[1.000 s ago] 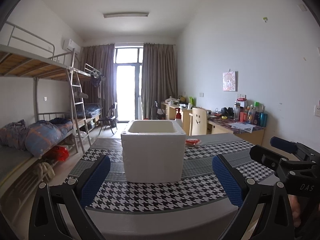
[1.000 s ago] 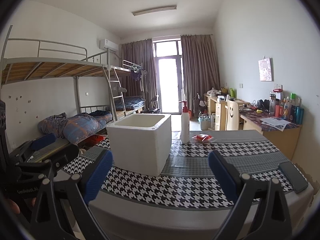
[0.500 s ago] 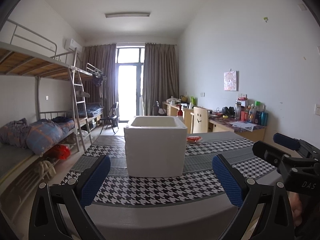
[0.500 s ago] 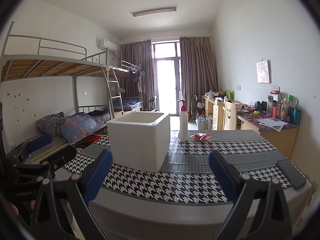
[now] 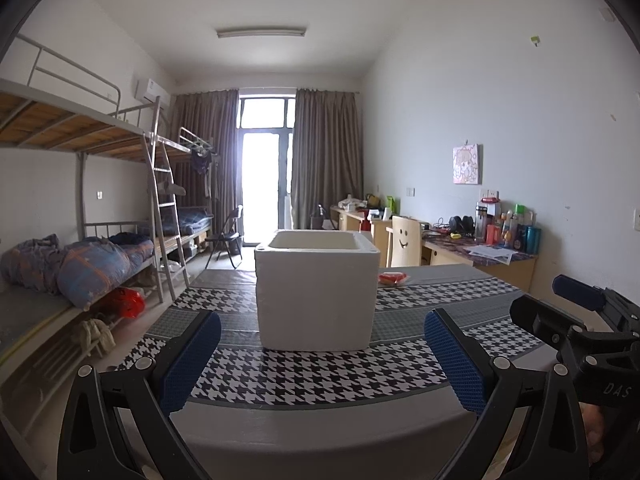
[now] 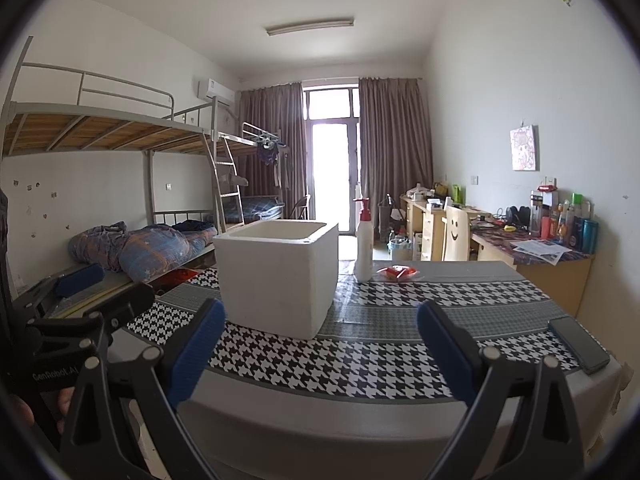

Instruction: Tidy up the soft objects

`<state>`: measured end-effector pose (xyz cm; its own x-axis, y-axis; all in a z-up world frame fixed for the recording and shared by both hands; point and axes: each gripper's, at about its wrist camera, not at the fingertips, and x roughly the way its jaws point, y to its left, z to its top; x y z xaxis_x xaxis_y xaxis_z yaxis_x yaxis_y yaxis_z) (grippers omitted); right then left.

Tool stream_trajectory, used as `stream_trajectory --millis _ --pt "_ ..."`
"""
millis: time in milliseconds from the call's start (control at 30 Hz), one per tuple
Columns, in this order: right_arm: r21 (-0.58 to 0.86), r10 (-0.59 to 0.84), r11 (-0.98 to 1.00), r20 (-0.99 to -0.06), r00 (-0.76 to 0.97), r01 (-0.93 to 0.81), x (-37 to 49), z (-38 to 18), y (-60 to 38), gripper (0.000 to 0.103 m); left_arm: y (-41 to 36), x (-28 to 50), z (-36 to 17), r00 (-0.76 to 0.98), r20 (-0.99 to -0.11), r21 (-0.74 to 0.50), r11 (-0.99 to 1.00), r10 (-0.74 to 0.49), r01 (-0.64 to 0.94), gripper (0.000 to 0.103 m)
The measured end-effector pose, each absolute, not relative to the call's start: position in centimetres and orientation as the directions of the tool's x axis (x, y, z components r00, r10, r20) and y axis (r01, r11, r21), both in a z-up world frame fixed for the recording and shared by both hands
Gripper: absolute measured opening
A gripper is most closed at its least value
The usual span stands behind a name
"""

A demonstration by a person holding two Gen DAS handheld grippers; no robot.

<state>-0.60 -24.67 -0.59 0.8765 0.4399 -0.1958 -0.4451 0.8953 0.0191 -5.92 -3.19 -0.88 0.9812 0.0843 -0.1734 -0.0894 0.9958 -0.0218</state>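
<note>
A white foam box with an open top stands on the houndstooth-clothed table; what is inside it is hidden. A small red soft item lies on the table behind the box to its right, also visible as the red item in the right wrist view. My left gripper hovers in front of the table's near edge, open and empty, facing the box. My right gripper is beside it to the right, likewise open and empty, with the box ahead and slightly left.
A white pump bottle stands behind the box. A dark phone lies at the table's near right corner. Bunk beds with bedding line the left wall. Desks and a chair line the right wall.
Both views have shifted slightly, and the box now sits more squarely ahead of the left gripper. Both grippers stay open and empty.
</note>
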Motion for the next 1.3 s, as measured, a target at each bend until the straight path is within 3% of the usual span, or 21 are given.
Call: stream_trajectory --millis 833,1300 --pt "0.019 0.44 0.896 -0.175 0.881 -0.444 -1.3 -1.5 -24.7 0.099 -4.1 -7.3 -1.9 0.982 -0.118 0.019 0.989 0.146 -0.145 0.102" --pt "0.03 0.444 0.895 -0.161 0.882 -0.445 -2.1 -1.5 -25.1 0.099 -3.2 -7.4 -1.9 0.982 -0.145 -0.019 0.991 0.125 -0.129 0.102"
